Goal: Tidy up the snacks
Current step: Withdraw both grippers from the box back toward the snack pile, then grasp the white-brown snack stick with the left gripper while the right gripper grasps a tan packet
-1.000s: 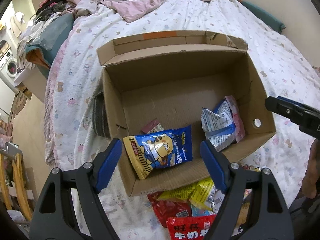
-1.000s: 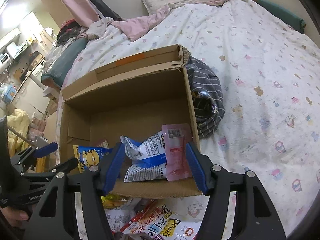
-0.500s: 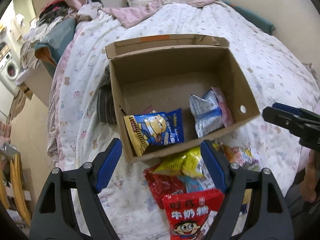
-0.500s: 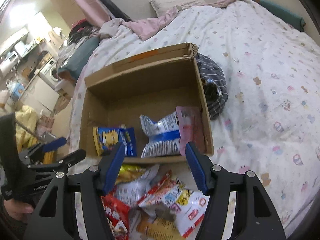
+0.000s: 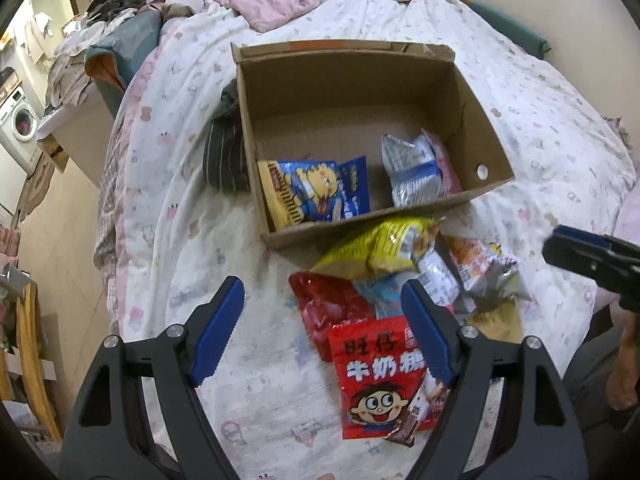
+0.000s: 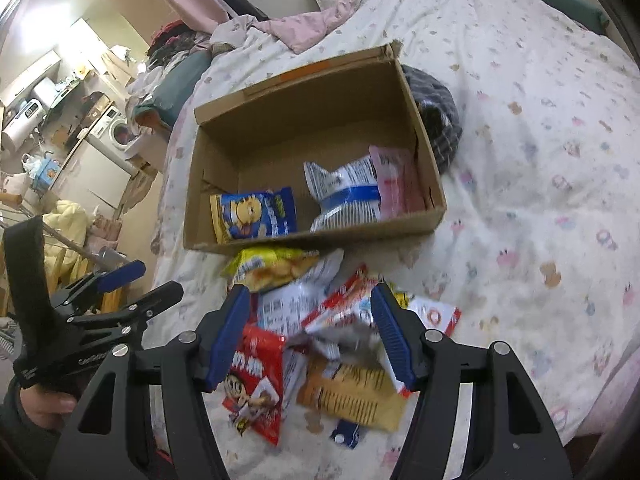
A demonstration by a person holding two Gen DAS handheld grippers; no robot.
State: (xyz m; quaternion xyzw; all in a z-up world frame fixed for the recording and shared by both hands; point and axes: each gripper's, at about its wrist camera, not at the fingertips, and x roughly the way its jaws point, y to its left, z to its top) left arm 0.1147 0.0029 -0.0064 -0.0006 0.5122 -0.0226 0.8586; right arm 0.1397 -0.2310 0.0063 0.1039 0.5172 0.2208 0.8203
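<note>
Both views look steeply down onto the bed point(image 5: 180, 240) from above its near edge, each along its own tongs. The left wrist view sits to the left, facing the cardboard box point(image 5: 360, 92) almost squarely; the right wrist view sits further right and sees it skewed. Both share the box, the snack pile point(image 6: 320, 320) before it, and each catches the other tongs at its edge.

Brown cardboard box point(image 5: 472, 92) holds a blue-and-yellow packet point(image 5: 316, 194); red packet point(image 5: 380, 372) on pastel-printed white bedspread point(image 5: 192, 248).
</note>
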